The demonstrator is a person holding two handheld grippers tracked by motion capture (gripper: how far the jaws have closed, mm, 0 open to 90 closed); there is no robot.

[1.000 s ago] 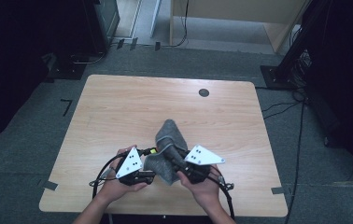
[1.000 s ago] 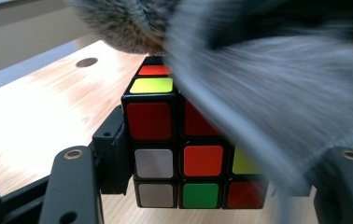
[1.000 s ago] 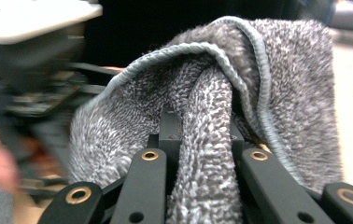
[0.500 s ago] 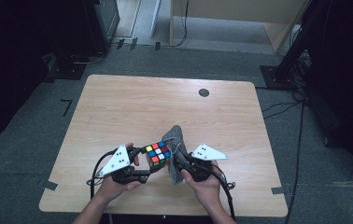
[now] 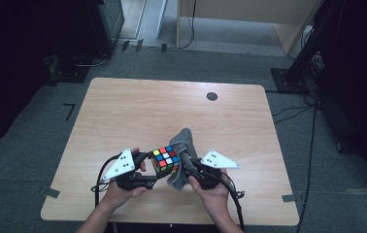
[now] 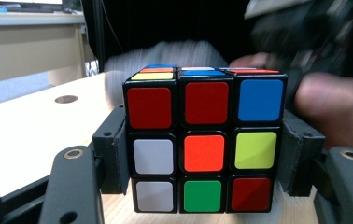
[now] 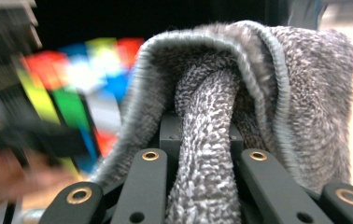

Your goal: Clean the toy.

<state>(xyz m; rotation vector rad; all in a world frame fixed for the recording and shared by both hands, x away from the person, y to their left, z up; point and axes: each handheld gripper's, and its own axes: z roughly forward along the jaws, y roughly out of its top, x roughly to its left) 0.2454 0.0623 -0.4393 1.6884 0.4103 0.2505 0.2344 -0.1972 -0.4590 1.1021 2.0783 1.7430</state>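
Observation:
A scrambled colour cube (image 5: pixel 166 159) sits clamped in my left gripper (image 5: pixel 148 178) near the table's front edge; in the left gripper view the pads (image 6: pixel 115 149) press on both sides of the cube (image 6: pixel 205 142). My right gripper (image 5: pixel 190 171) is shut on a bunched grey cloth (image 5: pixel 182 150), which lies against the cube's right side. In the right gripper view the cloth (image 7: pixel 240 107) drapes over the jaws, with the cube (image 7: pixel 79 79) blurred at the left.
The wooden table (image 5: pixel 138 111) stretches away behind the hands, with a round dark grommet hole (image 5: pixel 212 96) near its far edge. Dark equipment and cables stand on the floor around the table.
The cloth covered the cube one second ago. It has since come off to the right, so the cube's top and front faces show. Both hands sank slightly.

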